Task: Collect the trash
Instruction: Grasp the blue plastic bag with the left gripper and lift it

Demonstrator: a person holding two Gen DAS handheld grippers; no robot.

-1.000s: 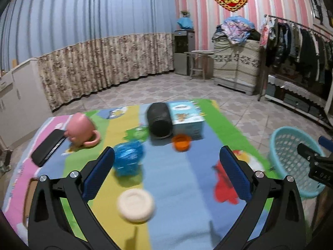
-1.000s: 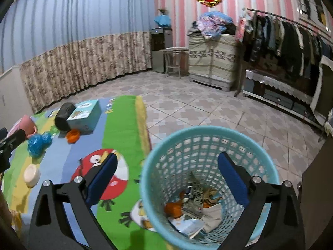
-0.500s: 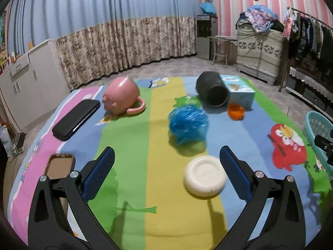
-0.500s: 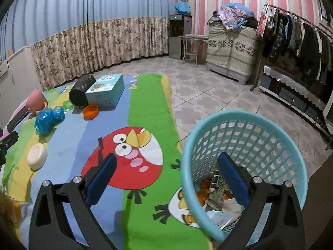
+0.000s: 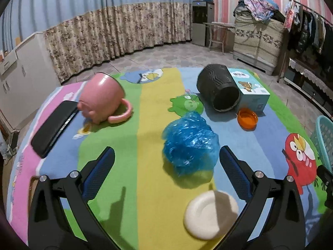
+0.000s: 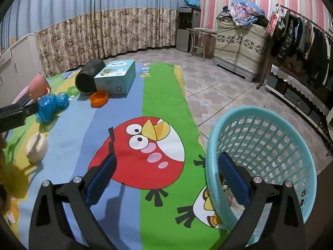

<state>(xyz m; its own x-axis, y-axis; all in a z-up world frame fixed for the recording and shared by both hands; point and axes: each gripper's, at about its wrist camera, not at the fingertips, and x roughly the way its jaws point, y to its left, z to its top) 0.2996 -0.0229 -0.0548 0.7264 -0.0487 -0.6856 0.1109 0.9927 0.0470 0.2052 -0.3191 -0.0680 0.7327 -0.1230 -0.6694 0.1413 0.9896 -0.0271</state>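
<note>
A crumpled blue plastic bag (image 5: 190, 143) lies on the colourful cartoon mat (image 5: 145, 104). My left gripper (image 5: 166, 156) hovers open just short of it, the bag nearer the right finger. In the right wrist view the same blue bag (image 6: 52, 105) sits far left, with the left gripper's tip (image 6: 18, 112) beside it. My right gripper (image 6: 166, 160) is open and empty above the mat, its right finger in front of the rim of the teal trash basket (image 6: 212, 145). Little of the basket's contents shows.
On the mat lie a white round dish (image 5: 210, 214), an orange bowl (image 5: 247, 119), a toppled black cylinder (image 5: 218, 89), a light-blue box (image 5: 249, 85), a pink mug (image 5: 102, 98) and a black phone (image 5: 56, 125). Tiled floor (image 6: 218, 87), a clothes rack and cabinets surround it.
My left gripper has closed in on the blue bag, which now looms large between the fingers. My right gripper has swung left, so the basket has slid to the right of its view.
</note>
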